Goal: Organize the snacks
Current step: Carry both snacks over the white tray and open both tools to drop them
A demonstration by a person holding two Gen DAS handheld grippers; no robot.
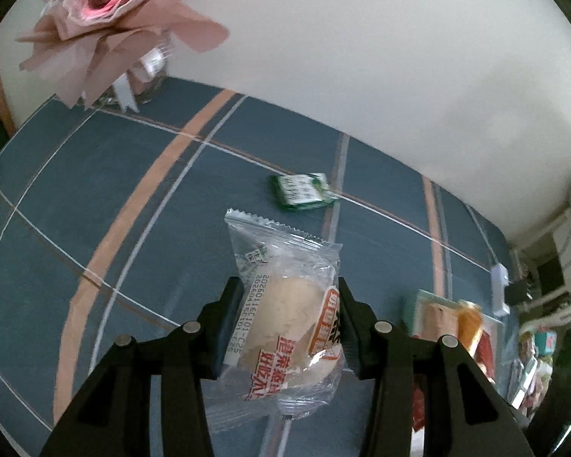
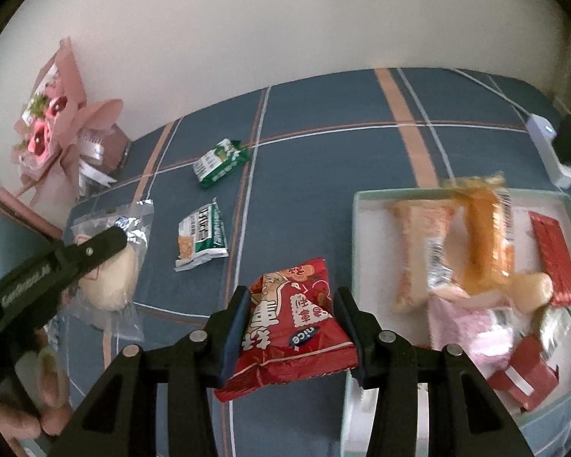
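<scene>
A blue plaid cloth [image 2: 304,114] with orange and white stripes covers the bench and meets a pale wall [image 2: 285,19] behind. At the left rear stands a pink bouquet [image 2: 53,122] wrapped in paper. On the right lies a shallow box [image 2: 365,236] with a pale green rim, holding several snacks: an orange pack [image 2: 483,236], blurred, a peach-coloured pack [image 2: 418,251] beside it, a flat red bar [image 2: 555,262] along the far right side, a pink pack [image 2: 472,327] and a red-and-white pack [image 2: 521,381] at the near corner.

The right tongs [image 2: 295,333] grip a red pouch [image 2: 297,323] between both fingers; the pouch hangs just left of the box, above the cloth. The left tongs [image 1: 285,327] are closed on a clear bun pack [image 1: 285,312] with red printed lettering, held above the cloth; in the right wrist view the same pack [image 2: 110,266] appears at the left, clamped by the black fingers [image 2: 95,247], with the person's hand [image 2: 30,400] below.

Two green-and-white packs lie loose on the cloth, well apart from the box: a near pack [image 2: 201,236] between the bun pack and the red pouch, and a far pack [image 2: 220,163] toward the wall. A white device [image 2: 548,148] with a small light rests at the right edge behind the box.
</scene>
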